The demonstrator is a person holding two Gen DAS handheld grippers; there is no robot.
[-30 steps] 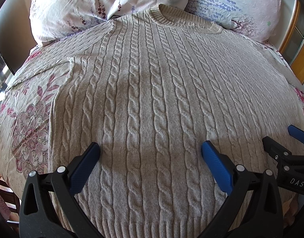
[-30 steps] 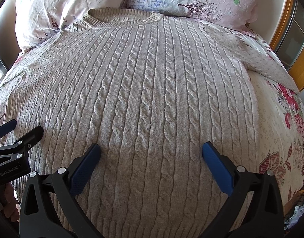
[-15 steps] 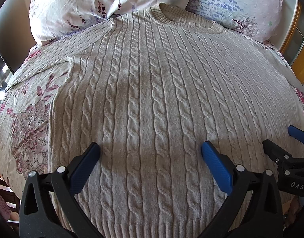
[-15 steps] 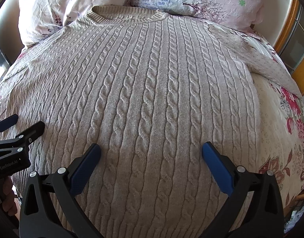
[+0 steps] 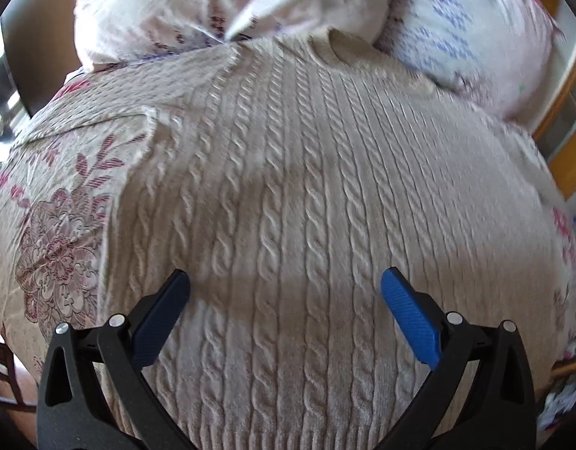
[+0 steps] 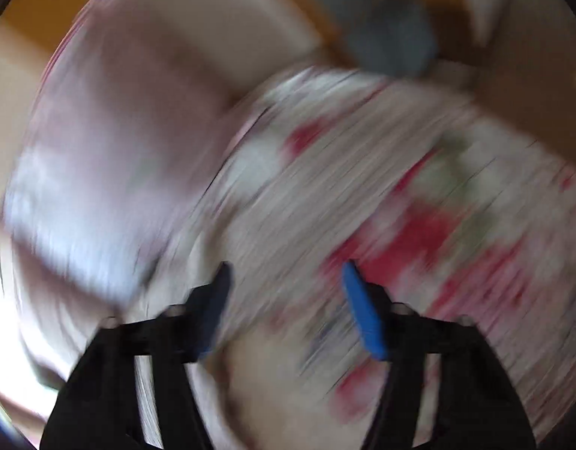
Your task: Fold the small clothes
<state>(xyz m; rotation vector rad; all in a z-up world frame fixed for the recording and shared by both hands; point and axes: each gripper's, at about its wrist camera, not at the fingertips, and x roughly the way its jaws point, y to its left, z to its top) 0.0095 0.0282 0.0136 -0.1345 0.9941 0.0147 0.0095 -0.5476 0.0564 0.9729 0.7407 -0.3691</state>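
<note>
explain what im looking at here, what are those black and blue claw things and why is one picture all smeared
Those are two hand-held grippers, one in each of a person's hands, each with a camera looking along its blue-padded fingers. In the left camera's picture, the left gripper hangs open over a beige cable-knit sweater spread flat on a floral bedspread, its collar towards the pillows. It holds nothing. The right camera's picture is smeared by fast motion; the right gripper shows a gap between its fingers, nothing in it, over blurred floral fabric.
</note>
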